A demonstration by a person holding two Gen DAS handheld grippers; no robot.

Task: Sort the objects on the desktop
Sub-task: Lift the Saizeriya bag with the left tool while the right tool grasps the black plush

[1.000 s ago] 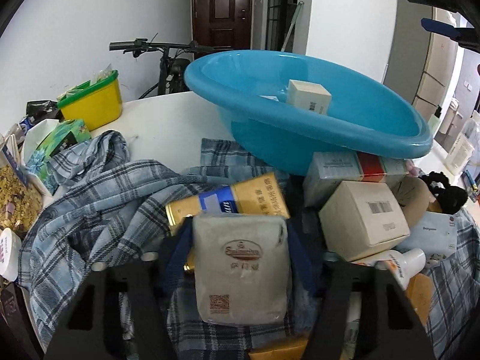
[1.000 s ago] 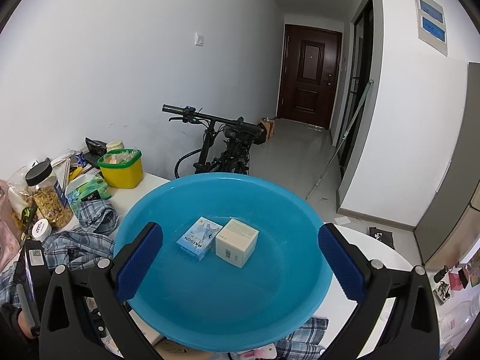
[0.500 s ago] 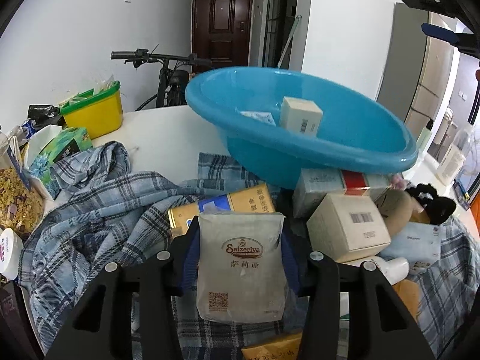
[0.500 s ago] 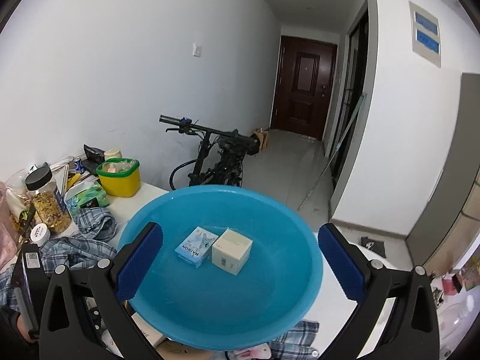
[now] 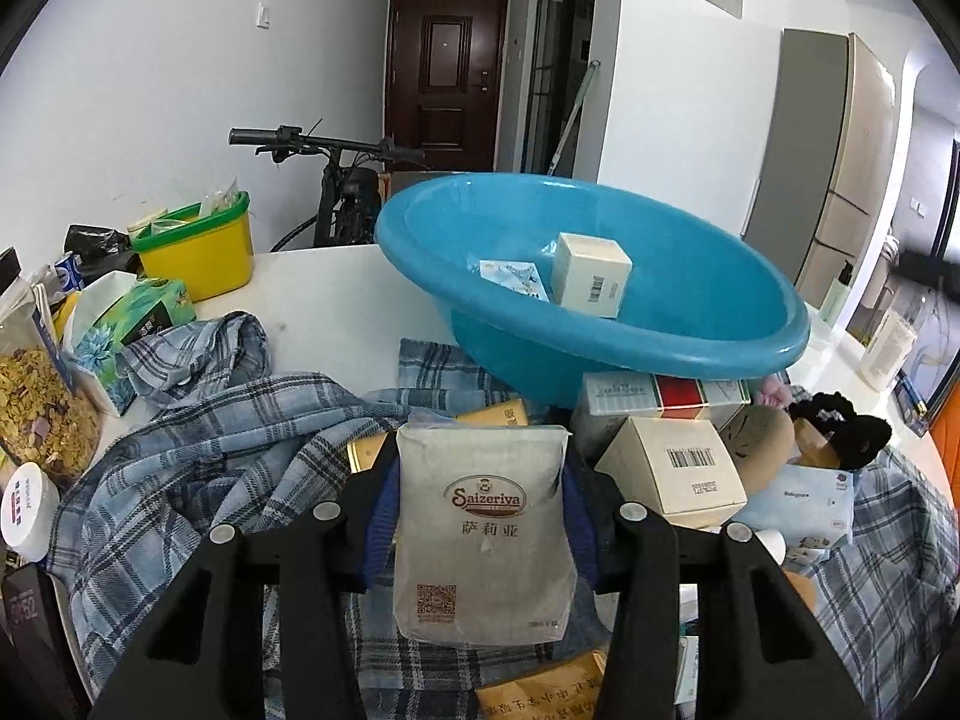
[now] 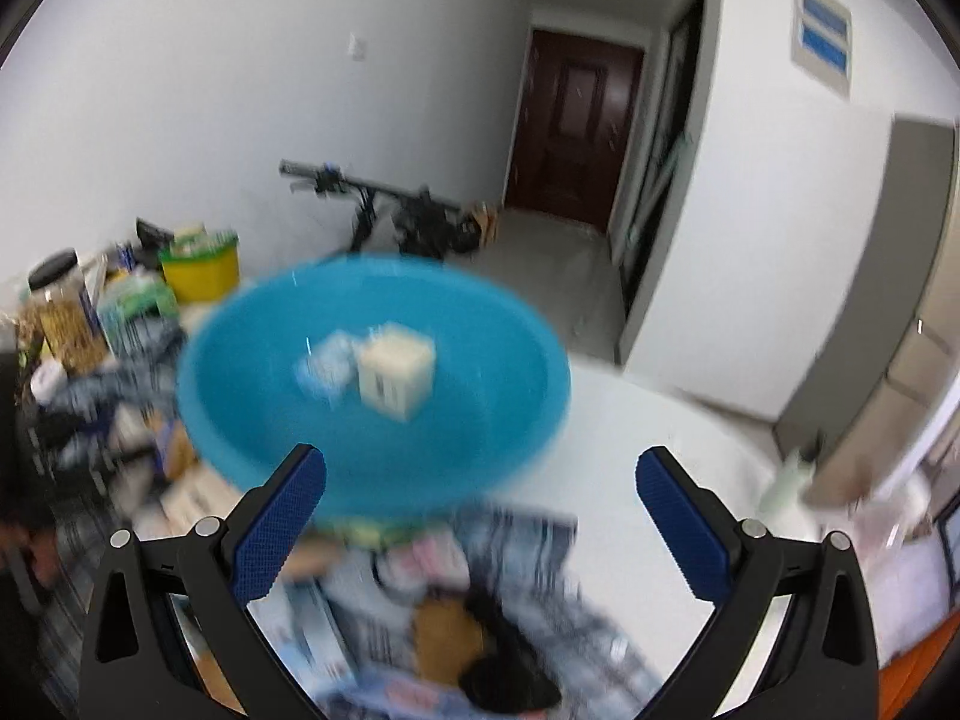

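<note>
Centrally, low in left wrist frame, grey packet (image 5: 482,540) is pinched upright between pads of left gripper (image 5: 477,516), above plaid cloth (image 5: 198,456). Blue basin (image 5: 708,324) is seen above it at frame centre, propped on boxes, with cream box (image 5: 591,283) and small blue packet (image 5: 515,277) inside. Right gripper (image 6: 480,480) is held spread wide, nothing between pads; its view is blurred.

The right gripper (image 6: 480,498), jaws wide apart, faces a blurred blue basin (image 6: 480,450) holding two boxes.
</note>
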